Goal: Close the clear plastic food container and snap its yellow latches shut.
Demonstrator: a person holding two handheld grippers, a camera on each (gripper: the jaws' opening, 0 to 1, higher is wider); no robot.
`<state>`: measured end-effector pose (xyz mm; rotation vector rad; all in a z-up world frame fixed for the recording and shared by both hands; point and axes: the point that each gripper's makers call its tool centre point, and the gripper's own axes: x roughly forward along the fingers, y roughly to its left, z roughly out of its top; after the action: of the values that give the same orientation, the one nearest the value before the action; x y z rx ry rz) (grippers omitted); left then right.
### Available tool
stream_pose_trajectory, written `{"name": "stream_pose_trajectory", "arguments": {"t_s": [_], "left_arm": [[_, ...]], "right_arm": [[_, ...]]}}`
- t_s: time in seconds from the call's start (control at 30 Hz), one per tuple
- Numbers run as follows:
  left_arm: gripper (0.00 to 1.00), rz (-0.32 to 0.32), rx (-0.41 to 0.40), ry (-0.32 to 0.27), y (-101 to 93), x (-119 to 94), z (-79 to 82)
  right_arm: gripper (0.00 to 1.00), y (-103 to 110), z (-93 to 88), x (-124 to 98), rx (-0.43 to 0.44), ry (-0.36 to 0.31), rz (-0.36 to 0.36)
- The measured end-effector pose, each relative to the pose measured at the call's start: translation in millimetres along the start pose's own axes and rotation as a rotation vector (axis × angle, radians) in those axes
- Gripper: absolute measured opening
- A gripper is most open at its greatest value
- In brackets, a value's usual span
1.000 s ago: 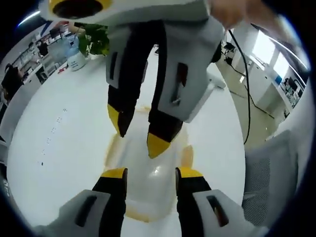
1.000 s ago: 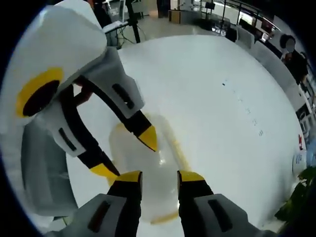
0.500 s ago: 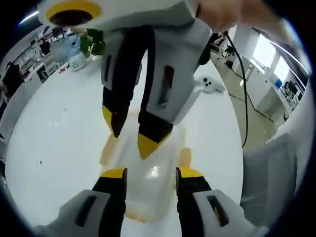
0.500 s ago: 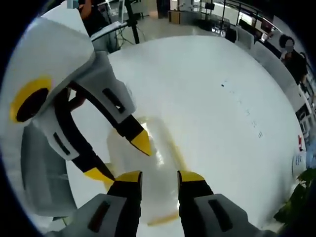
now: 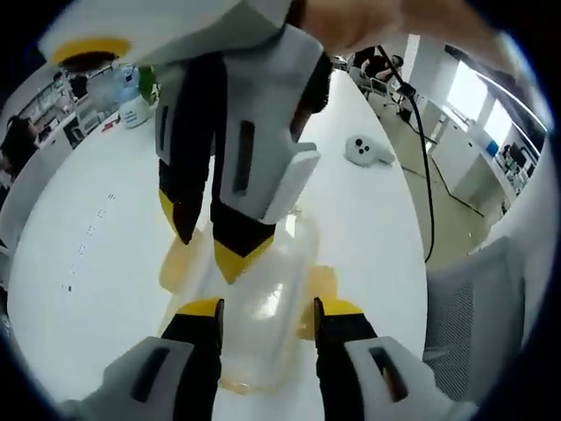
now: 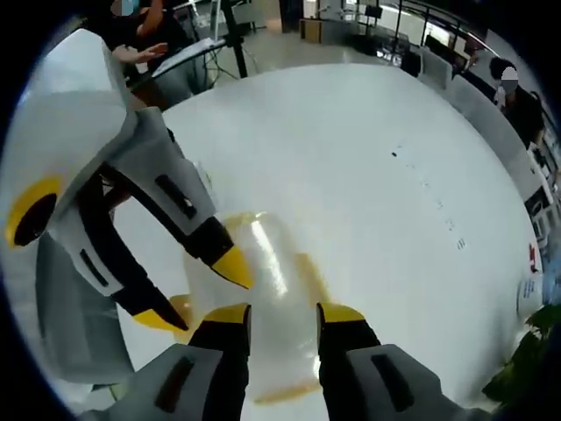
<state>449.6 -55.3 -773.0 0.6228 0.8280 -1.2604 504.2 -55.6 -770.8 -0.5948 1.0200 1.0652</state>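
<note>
Two yellow-tipped jaws of the left gripper (image 5: 265, 306) nearest in the left gripper view, spread apart, empty, poised just above the clear plastic food container (image 5: 254, 324). Container flat on the white table (image 5: 88, 263), lid on top, glare streak across the lid. Yellow latches (image 5: 319, 287) visible at the container's edges, one on the right side close to the right jaw, another pale one on the left side; whether snapped or loose cannot be told. Just beyond, crossing over the far part of the container, the right gripper (image 5: 203, 250) coming down from above, jaws apart, tips close over the lid, blocking much of the far end. Contact with the lid cannot be told. Farther back on the table, a small white rounded object (image 5: 368, 150) to the right, a black cable (image 5: 429, 167) trailing past the table edge, a green plant (image 5: 145, 81) and bottle at far left, office desks beyond.

Same arrangement in the right gripper view: right gripper (image 6: 280, 314) near, jaws parted and empty over the container (image 6: 263, 289); left gripper (image 6: 195, 291) entering from the left, jaws apart, covering the container's left side, one tip over a yellow latch (image 6: 181, 308). Bare table (image 6: 368, 175) beyond, faint marks on it, people and chairs at the far edge.
</note>
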Motion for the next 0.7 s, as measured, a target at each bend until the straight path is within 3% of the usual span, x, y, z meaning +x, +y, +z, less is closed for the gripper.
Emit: {"name": "stream_pose_trajectory", "arguments": {"t_s": [0.7], "left_arm": [[0.47, 0.009, 0.014, -0.013, -10.0, 5.8, -5.2]], "right_arm": [[0.33, -4.3, 0.8, 10.5, 0.003, 0.006, 0.019]]}}
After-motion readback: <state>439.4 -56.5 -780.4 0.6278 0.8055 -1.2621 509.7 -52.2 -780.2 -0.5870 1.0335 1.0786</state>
